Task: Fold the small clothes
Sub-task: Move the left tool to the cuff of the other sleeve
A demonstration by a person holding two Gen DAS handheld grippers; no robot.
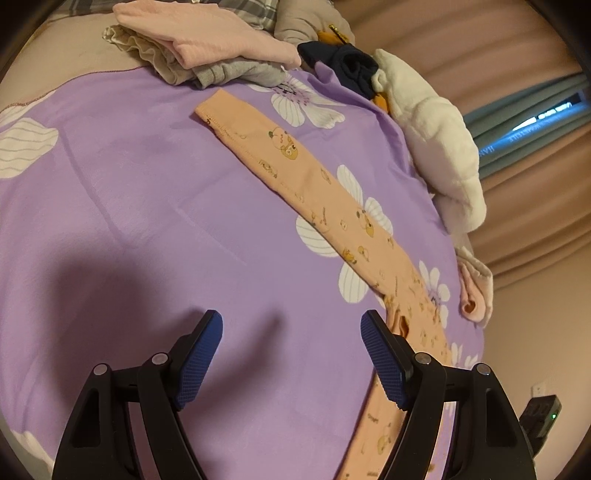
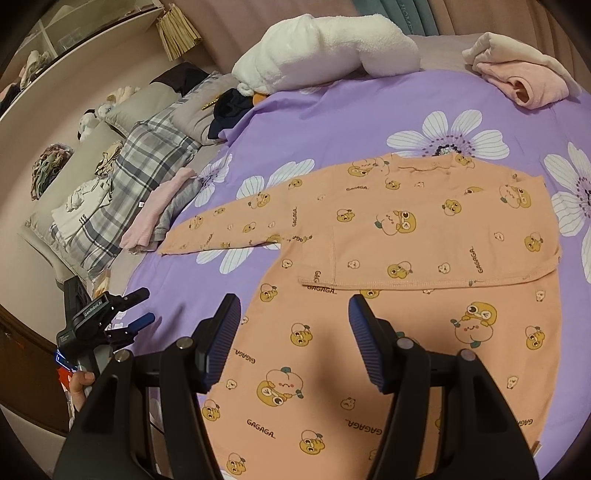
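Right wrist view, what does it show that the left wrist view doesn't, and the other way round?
Only the right wrist view shows the shirt's body with one sleeve folded across it, the plaid cloth, and the left tongs seen from outside, open.

Only the left wrist view shows the outstretched sleeve up close along its whole length, and the books behind the bed.

Both show the purple flowered sheet, the white plush, the dark garment, the folded pink clothes, and each view's own tongs open and empty.

Black grippers (image 1: 291,354), blue ribbed pads (image 2: 223,339), silver pivot screws
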